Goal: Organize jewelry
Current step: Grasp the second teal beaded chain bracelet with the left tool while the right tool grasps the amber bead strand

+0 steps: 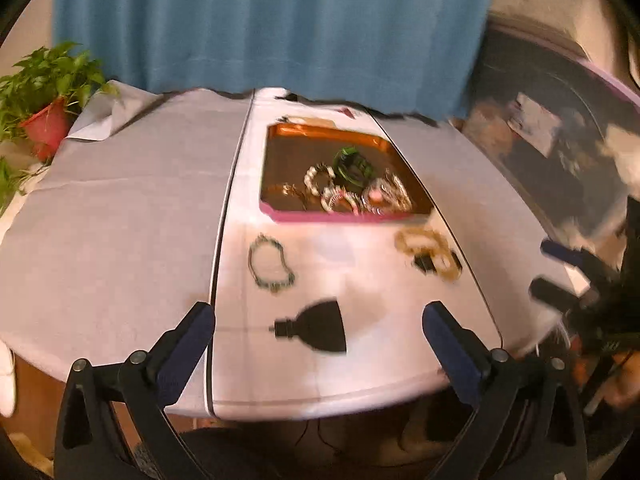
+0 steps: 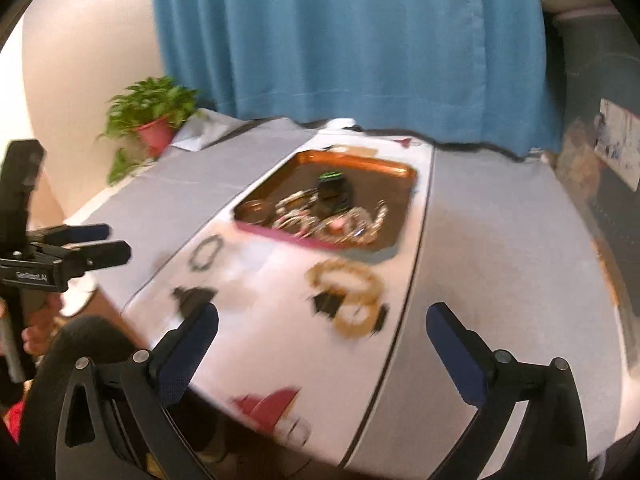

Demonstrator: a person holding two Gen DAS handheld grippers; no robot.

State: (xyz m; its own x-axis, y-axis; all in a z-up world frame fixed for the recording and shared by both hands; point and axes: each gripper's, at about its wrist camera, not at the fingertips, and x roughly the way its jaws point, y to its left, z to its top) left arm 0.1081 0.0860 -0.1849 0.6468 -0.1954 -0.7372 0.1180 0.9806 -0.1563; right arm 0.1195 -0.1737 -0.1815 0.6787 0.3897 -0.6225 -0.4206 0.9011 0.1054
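An orange tray [image 1: 320, 133] with a pink front rim holds several bracelets and bangles, among them green bangles [image 1: 352, 164]; the tray also shows in the right wrist view [image 2: 404, 170]. In front of it on the white cloth lie a dark beaded bracelet [image 1: 270, 258] and a heap of gold bracelets [image 1: 430, 250], which also shows in the right wrist view [image 2: 348, 292]. My left gripper [image 1: 320, 332] is open and empty above the near table edge. My right gripper [image 2: 322, 332] is open and empty, to the right of the left one.
A potted plant [image 1: 48, 92] in a red pot stands at the table's far left corner. A blue curtain [image 1: 280, 20] hangs behind the table. Black printed shapes [image 1: 316, 326] mark the cloth. Dark furniture [image 1: 560, 140] stands to the right.
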